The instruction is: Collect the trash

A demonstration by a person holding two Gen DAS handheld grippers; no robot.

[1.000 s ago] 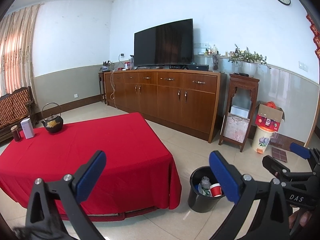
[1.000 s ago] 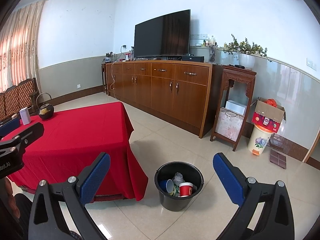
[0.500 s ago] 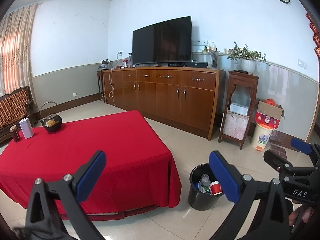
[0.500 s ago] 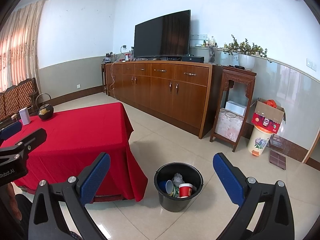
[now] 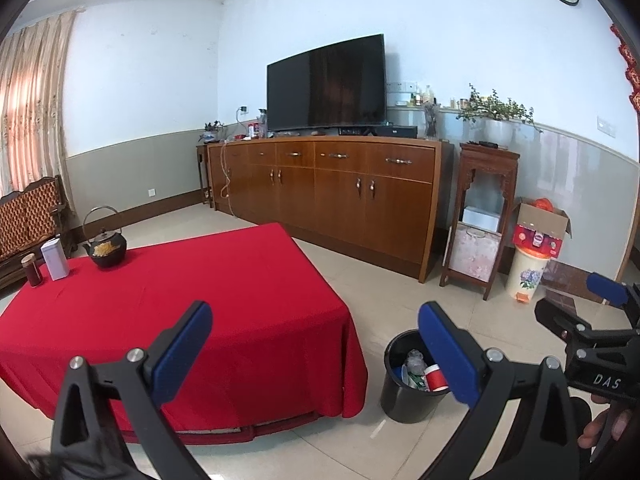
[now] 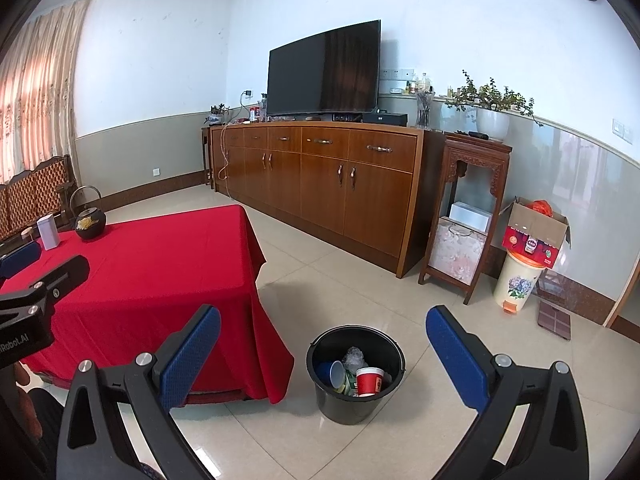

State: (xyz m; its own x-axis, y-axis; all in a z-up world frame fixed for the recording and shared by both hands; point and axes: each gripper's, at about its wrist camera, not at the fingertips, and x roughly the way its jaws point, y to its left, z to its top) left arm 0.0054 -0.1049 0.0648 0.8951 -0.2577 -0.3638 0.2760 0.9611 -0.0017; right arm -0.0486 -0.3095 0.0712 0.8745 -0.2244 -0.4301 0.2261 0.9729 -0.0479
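Left hand-held gripper [image 5: 316, 354] released, empty | right hand-held gripper [image 6: 322, 354] released, empty | change over last second: both views drifted slightly, nothing picked up | trash: red paper cup [image 6: 369, 380], blue cup [image 6: 333, 373] in black bin [image 6: 354, 404] on floor right of red-clothed table [image 5: 200, 312] | judged: collection apparently done.

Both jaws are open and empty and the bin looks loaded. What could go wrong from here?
1. The black bin stands free on glossy tile; a nudge might tip it and spill the red cup.
2. The teapot, white tin and dark jar on the red tablecloth could be mistaken for trash.
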